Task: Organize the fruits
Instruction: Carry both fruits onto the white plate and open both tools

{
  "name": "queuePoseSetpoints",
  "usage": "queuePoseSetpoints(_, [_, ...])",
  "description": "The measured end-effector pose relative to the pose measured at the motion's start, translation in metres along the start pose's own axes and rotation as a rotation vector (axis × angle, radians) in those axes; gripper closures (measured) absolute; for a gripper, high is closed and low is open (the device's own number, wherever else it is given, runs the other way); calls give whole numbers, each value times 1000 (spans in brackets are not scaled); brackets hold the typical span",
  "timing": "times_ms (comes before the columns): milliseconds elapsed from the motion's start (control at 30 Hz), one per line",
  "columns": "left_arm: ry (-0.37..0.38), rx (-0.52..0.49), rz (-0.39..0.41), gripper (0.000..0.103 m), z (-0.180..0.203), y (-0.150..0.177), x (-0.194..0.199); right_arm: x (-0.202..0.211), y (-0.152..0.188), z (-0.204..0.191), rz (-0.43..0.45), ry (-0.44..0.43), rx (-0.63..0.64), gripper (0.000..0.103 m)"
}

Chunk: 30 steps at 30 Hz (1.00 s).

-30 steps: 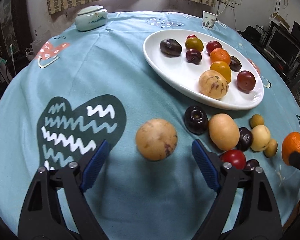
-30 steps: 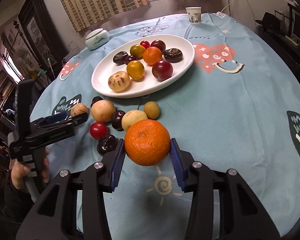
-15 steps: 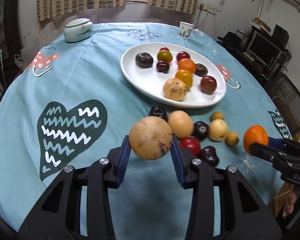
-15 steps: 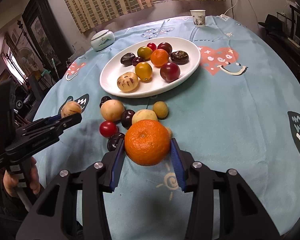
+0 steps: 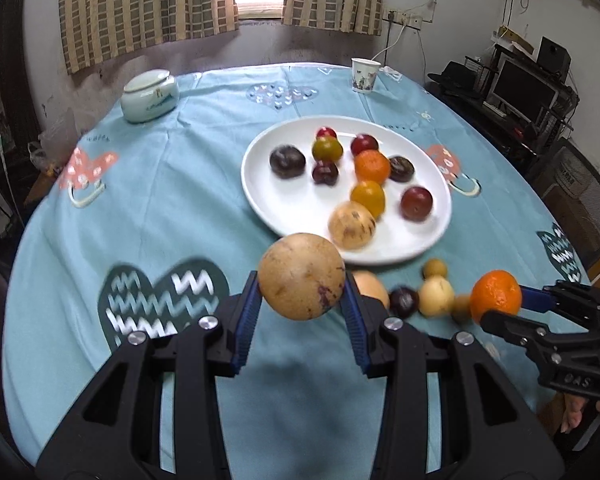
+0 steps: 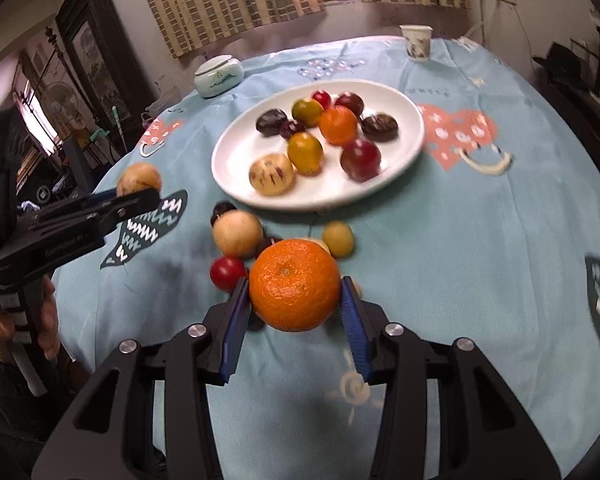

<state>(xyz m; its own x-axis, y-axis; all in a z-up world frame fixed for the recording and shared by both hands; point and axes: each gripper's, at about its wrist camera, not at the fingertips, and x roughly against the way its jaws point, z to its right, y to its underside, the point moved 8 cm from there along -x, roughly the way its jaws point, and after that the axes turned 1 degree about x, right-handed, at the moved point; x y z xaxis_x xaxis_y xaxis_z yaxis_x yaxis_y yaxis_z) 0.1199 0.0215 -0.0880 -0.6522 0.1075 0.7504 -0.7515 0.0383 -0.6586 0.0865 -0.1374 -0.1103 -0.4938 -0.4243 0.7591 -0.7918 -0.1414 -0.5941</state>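
My left gripper [image 5: 302,308] is shut on a round tan fruit [image 5: 301,276] with purple specks, held above the tablecloth just in front of the white oval plate [image 5: 260,196]. The plate carries several fruits, among them an orange [image 5: 372,165] and a speckled tan fruit [image 5: 352,225]. My right gripper [image 6: 296,316] is shut on an orange [image 6: 295,284], also off the cloth. Loose fruits lie between the grippers and the plate: a tan one [image 6: 237,233], a red one [image 6: 227,272], a small yellow-green one [image 6: 338,238]. In the right wrist view the left gripper [image 6: 134,196] shows with its tan fruit [image 6: 139,178].
The round table wears a light blue cloth [image 5: 172,184] with heart prints. A lidded ceramic jar [image 5: 150,96] stands at the far left and a paper cup [image 5: 365,75] at the far edge. A person's hand [image 6: 4,332] holds the left gripper's handle.
My left gripper closed on the tan fruit and lifted it off the cloth toward the plate. The right gripper kept its orange and barely moved.
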Motion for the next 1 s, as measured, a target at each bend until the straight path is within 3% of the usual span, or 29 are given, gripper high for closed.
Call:
queuePoseSetpoints(200, [-23,-8,-39,62,-4,-58,-50,-31,-73,-6,10,7,75,58])
queuePoseSetpoints(367, [-20,26,-70,62,-11,-76,-81,-79,-121,-1,-35,45,108,58])
queuePoseSetpoints(767, [-42,6,-98,62,-19,-83,-107,-118,-153,3,-58,41,99,57])
queuePoseSetpoints(867, [-61,-7,-106,61,-18,-84,-112,-119,-158,7,-57,52,91,52])
queuePoseSetpoints(900, [-65,-7,-104,54,-18,-84,-112,-117,-161,9,-44,63,88,48])
queuePoseSetpoints(933, [-67,-3,-90,39,-18,-86,-109,-112,-163,11,-30,67,87,48])
queuePoseSetpoints(1000, [-75,-2,-54,34,-18,-91,-101,-103,-164,13,-16,64,80,48])
